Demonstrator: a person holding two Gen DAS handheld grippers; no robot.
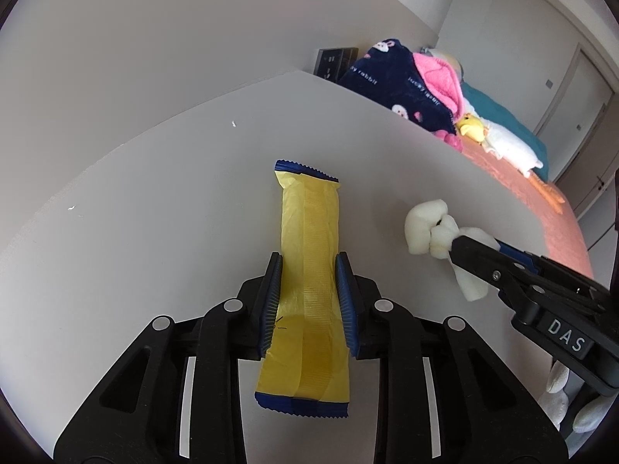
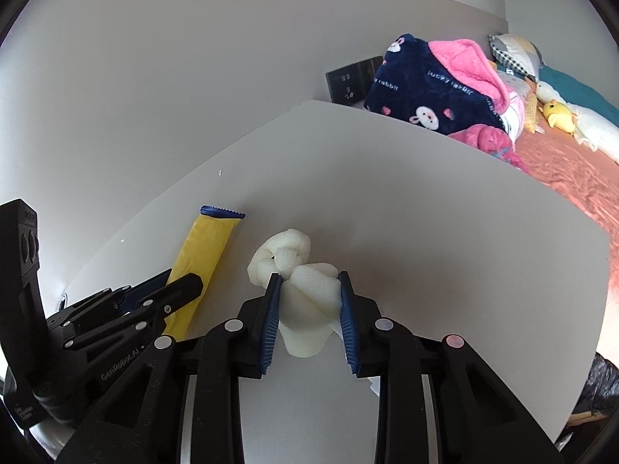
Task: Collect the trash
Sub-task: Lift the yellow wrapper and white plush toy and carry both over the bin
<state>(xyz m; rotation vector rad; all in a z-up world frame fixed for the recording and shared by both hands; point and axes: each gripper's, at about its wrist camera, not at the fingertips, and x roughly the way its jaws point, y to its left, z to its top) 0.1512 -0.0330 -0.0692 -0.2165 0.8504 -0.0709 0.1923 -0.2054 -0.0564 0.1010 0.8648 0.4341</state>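
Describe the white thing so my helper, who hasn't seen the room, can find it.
On the white table beside the bed, right of the long yellow wrapper, lies a knotted piece of white foam. It alone is spongy, lumpy and white, squeezed in the right tool.

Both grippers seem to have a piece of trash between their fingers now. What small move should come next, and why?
Probably lift both straight up off the white table. The left gripper has its pads against both sides of the yellow wrapper, and the right gripper squeezes the white foam piece. No bin shows in either view, so raise first, then look for one.
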